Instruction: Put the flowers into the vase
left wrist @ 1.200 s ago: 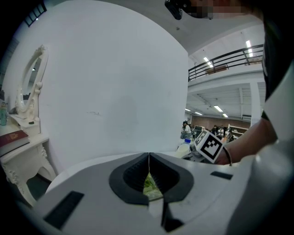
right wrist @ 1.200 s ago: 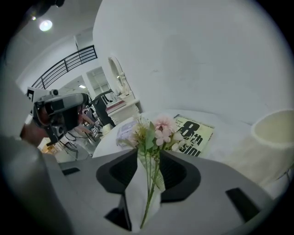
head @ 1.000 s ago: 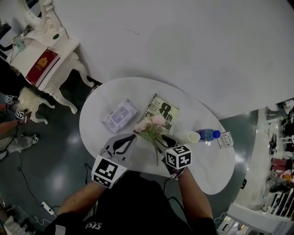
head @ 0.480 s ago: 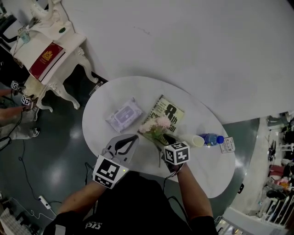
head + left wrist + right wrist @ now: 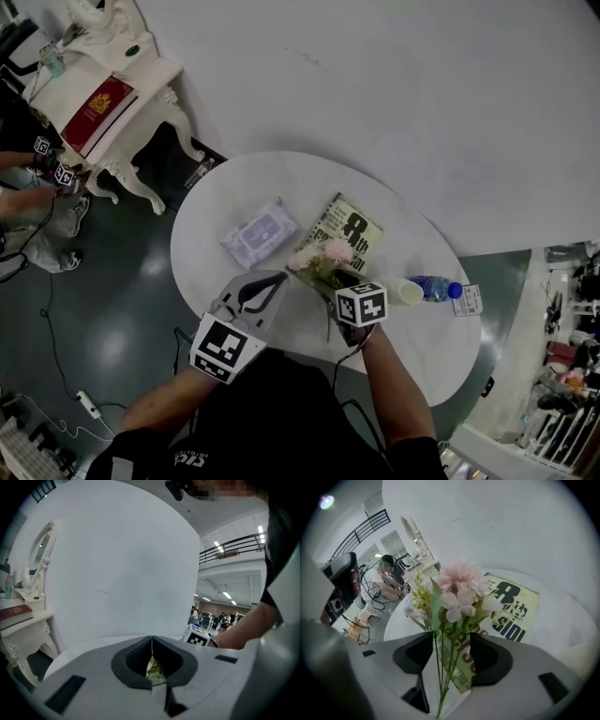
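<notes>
My left tool point(image 5: 272, 281) is pressed together with nothing in it. It hangs over the near edge of the desk point(image 5: 211, 202), just left of the stems. Idle.

The change is at my right tool point(image 5: 341, 281). Its jaws have just been spreading and now stand wide. The flower stems point(image 5: 440, 677) run between them with a gap on each side, pads not touching. Compared with a second ago, it has also crept up the stems toward the blooms. The flowers point(image 5: 319, 257) haven't shifted. They lie by the desk's near edge, pink heads over the near corner of the magazine point(image 5: 356, 228), stems pointing back at me.

My read: pre-grasp, straddling the stems, closing comes next. Nothing lifted yet, so the task has barely begun. The stems are thin and there are several, so a pinch could miss one or let the bunch swing.

Further out, a tissue pack point(image 5: 264, 233) lies toward the left side, apart from the flowers. A blue-capped bottle point(image 5: 433, 288) lies on its side by the right edge, with a pale round thing point(image 5: 409, 292) against it that I can't identify. I can't pick out a vase for sure, so the drop-off spot is unknown.
</notes>
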`<state>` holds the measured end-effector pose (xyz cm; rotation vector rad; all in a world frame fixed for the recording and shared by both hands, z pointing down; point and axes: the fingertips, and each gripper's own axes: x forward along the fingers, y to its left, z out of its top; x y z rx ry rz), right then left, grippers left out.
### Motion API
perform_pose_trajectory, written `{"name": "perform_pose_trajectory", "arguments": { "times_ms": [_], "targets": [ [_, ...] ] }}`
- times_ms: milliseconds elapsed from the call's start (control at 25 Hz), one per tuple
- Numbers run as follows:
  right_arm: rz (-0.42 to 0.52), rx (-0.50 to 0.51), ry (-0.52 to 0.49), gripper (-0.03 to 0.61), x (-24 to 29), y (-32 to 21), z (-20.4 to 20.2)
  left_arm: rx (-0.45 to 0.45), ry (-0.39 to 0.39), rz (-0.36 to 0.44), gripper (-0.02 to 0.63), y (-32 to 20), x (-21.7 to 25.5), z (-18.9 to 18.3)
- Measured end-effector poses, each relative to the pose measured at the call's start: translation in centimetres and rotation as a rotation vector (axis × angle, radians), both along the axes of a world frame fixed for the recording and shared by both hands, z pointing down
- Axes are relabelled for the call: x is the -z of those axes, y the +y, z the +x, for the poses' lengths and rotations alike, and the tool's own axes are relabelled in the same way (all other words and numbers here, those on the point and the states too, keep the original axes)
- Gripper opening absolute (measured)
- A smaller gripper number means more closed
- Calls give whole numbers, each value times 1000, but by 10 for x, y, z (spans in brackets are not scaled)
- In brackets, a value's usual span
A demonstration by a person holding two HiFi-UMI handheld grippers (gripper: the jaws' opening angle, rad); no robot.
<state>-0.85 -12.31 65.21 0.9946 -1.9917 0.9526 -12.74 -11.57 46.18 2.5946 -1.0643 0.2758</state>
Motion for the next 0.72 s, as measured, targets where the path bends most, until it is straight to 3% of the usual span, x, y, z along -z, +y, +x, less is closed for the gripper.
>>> {"name": "perform_pose_trajectory", "arguments": {
  "times_ms": [360,720],
  "targets": [
    [-41,11,-17,253,-6,-3,-4,-1,3,-13,11,-3,-4,0],
    [3,55,100,267,-10,-1,-11,0,11,-19,11,-3,-6,1]
  ]
}}
